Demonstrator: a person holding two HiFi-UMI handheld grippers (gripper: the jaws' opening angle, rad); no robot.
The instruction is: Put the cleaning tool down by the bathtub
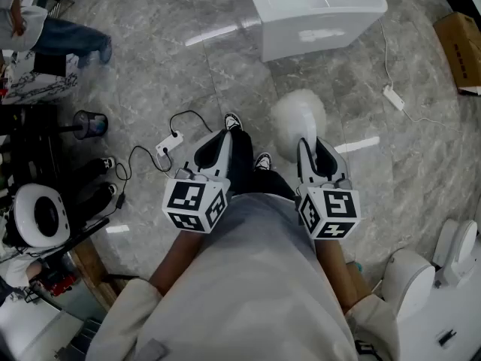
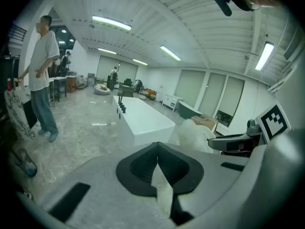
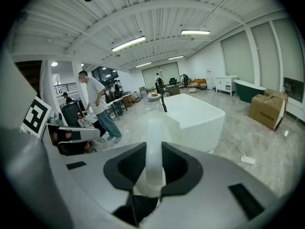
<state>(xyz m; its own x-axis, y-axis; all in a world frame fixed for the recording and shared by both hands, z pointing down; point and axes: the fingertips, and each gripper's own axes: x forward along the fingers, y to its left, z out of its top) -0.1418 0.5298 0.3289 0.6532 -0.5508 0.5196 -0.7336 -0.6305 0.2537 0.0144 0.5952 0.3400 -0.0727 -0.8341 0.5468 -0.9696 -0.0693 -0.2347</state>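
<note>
The cleaning tool is a duster with a fluffy white head (image 1: 298,117) and a white handle (image 3: 153,149). My right gripper (image 1: 306,146) is shut on that handle, and the head sticks out ahead of the jaws over the grey marble floor. The white bathtub (image 1: 316,10) stands further ahead, a good step beyond the duster. It also appears in the right gripper view (image 3: 196,116) and the left gripper view (image 2: 143,119). My left gripper (image 1: 223,134) hangs level with the right one, jaws shut (image 2: 157,163) with nothing held. The duster head (image 2: 198,135) is off to its right.
A person in a white tee and jeans (image 1: 64,36) stands at the far left. A power strip with black cable (image 1: 169,146) lies by my feet, another (image 1: 393,96) right of the tub. A cardboard box (image 1: 460,42), a black bin (image 1: 90,124) and white equipment (image 1: 425,277) ring the floor.
</note>
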